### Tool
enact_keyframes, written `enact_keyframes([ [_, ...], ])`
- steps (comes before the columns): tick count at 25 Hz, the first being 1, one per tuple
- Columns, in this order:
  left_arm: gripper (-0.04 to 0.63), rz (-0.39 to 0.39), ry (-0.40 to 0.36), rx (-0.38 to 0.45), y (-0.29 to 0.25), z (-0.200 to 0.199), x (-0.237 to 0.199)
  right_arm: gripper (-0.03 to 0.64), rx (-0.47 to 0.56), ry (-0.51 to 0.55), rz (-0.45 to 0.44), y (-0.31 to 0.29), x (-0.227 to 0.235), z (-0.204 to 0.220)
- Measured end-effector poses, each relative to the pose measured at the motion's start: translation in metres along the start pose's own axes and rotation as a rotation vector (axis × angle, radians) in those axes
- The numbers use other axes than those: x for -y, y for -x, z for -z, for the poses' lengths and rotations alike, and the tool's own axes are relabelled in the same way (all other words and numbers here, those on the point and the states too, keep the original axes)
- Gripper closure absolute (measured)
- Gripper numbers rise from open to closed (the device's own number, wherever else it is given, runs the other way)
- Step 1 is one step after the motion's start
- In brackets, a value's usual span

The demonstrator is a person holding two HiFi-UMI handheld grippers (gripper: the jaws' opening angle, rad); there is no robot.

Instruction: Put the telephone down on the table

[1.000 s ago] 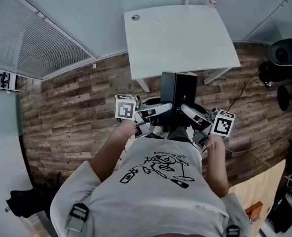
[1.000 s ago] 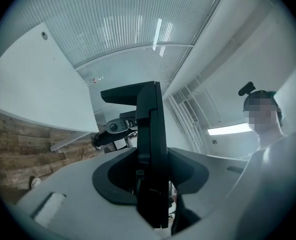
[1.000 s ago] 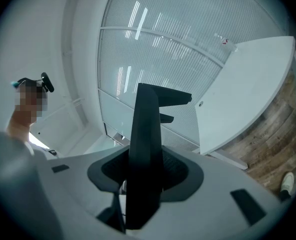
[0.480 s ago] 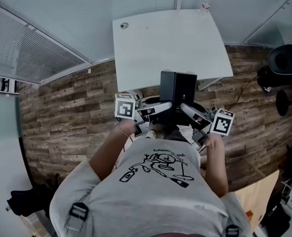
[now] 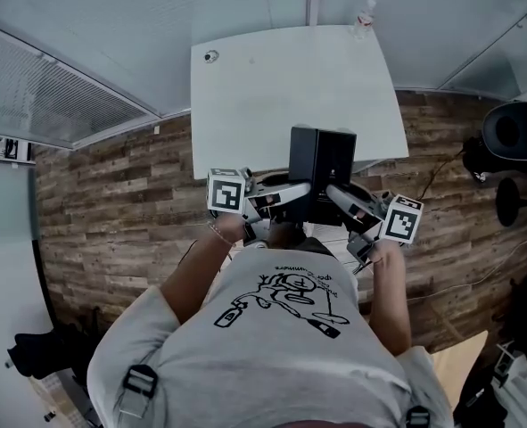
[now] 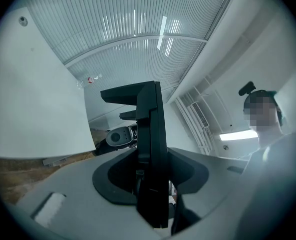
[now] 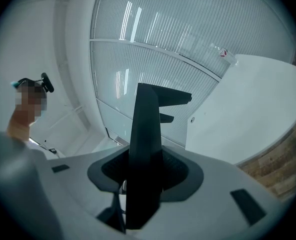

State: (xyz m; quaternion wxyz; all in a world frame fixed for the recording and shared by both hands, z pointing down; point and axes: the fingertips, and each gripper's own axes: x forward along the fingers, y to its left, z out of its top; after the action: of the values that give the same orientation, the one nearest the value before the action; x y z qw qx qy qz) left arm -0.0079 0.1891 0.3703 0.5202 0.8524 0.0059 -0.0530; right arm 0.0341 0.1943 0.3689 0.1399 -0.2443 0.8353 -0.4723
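Telephone: the black, box-shaped telephone is up in the air between my two tongs. In the head view it overlaps the near edge of the surface, right of that edge's middle, and it isn't resting on the surface.
Left tongs: clamped on the telephone's left side. In the left gripper view its dark edge stands upright, seated between the jaws.
Right tongs: clamped on the telephone's right side. In the right gripper view I see the same dark slab running up the middle between the jaws.
Marker cubes: one sits on each tongs, just outside the telephone on either side and close to the person's hands.
Surface: the white rectangular table lies ahead of me and is bare across its middle.
Far edge: a small clear plastic bottle stands near the far right corner.
Far left corner: a small dark round fitting is set in the top.
Floor: brown wood-plank floor runs around the surface on the near side.
Right of the surface: a black office chair stands well apart from it.
Person: the grey printed T-shirt fills the bottom of the head view, with both forearms reaching forward to the tongs.
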Motion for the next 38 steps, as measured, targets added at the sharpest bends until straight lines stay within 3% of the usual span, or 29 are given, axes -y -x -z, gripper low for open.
enact_keyframes([
  [13, 0.434, -0.065, 0.027, 0.057, -0.101, -0.037, -0.046, 0.462, -0.079, -0.034, -0.028, 0.052, 0.07, -0.084],
  [26, 0.434, -0.088, 0.043, 0.113, -0.08, -0.072, -0.077, 0.463, -0.139, -0.059, -0.041, 0.008, 0.095, -0.101],
  [33, 0.434, -0.098, 0.094, 0.158, -0.028, -0.181, -0.147, 0.463, -0.202, -0.1, -0.022, -0.109, 0.149, -0.158],
  [38, 0.434, -0.102, 0.074, 0.17, -0.025, -0.19, -0.146, 0.463, -0.215, -0.083, -0.033, -0.117, 0.149, -0.164],
])
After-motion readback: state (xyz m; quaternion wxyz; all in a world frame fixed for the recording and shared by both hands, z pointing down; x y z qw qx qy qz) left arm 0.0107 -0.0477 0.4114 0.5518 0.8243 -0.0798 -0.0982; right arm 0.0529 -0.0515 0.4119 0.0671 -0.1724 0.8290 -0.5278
